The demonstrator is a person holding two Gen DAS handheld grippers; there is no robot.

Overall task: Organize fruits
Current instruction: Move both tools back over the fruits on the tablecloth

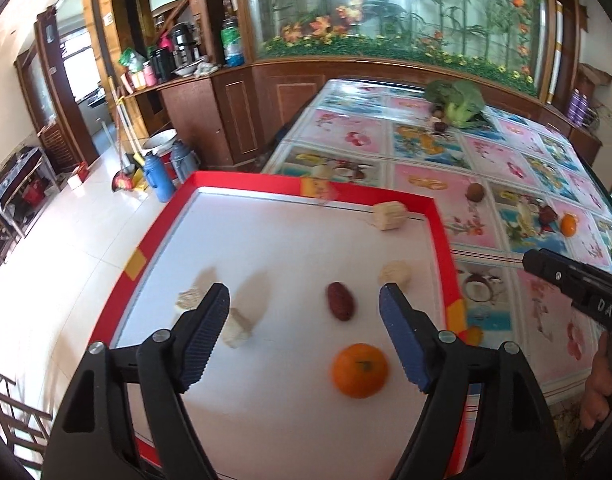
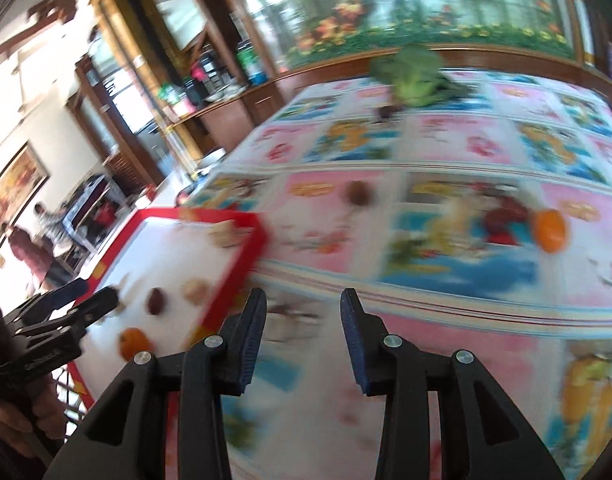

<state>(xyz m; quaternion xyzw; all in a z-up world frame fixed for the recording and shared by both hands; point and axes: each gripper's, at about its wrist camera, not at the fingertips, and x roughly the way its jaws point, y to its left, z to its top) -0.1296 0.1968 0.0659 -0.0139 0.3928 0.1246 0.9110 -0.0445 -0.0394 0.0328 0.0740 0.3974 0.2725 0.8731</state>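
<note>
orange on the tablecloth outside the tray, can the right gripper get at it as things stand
Probably yes. The right gripper is open and empty over the tablecloth, and the orange lies ahead to its right with bare cloth between. A dark red fruit sits close beside it, so the grasp could be tight.

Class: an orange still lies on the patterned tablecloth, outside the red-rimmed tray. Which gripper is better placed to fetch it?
Probably the right gripper: open, empty, above the cloth facing the orange. The left gripper hovers over the tray.

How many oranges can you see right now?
2. One orange lies on the red-rimmed tray, between the open left tongs. Another orange sits on the tablecloth, off the tray.
</note>
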